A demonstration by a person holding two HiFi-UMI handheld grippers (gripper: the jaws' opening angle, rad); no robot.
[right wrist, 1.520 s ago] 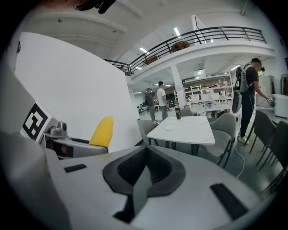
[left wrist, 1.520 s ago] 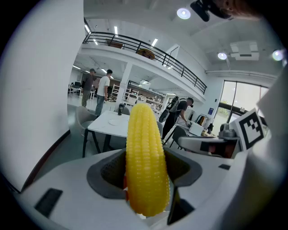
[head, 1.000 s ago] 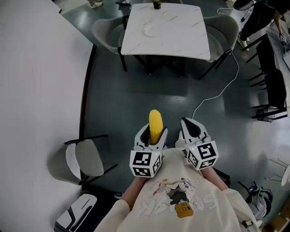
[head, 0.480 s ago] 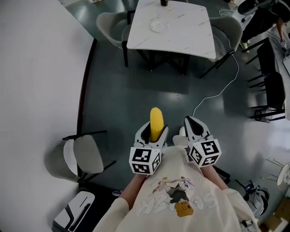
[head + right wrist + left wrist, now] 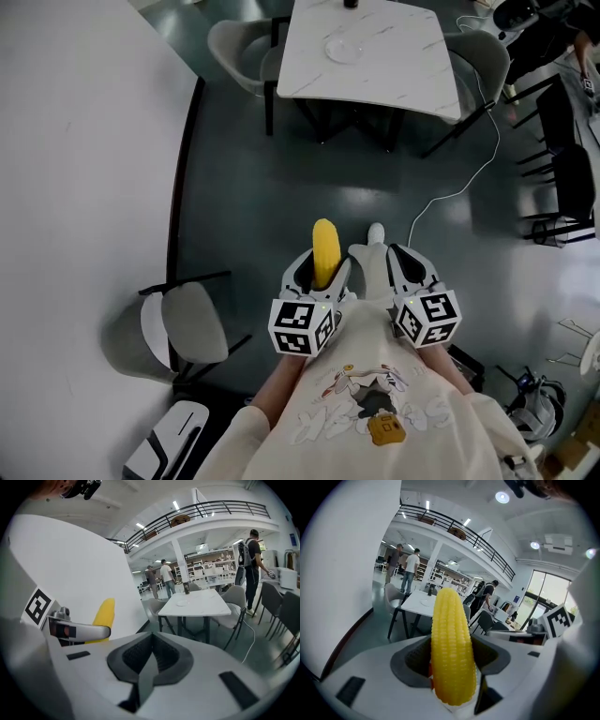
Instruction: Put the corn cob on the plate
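left gripper (image 5: pixel 319 270): you held the corn cob (image 5: pixel 325 248) upright in its fingers (image 5: pixel 410 663)
right gripper (image 5: pixel 405 264): fingers pressed together, nothing between
plate (image 5: pixel 344 49): on counter (image 5: pixel 412 56), well apart from you

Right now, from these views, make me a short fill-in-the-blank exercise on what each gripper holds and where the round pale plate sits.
1. The left gripper is shut on the yellow ___.
2. The right gripper is shut and holds ___.
3. The round pale plate lies on the white marble ___.
Missing words: corn cob; nothing; table.
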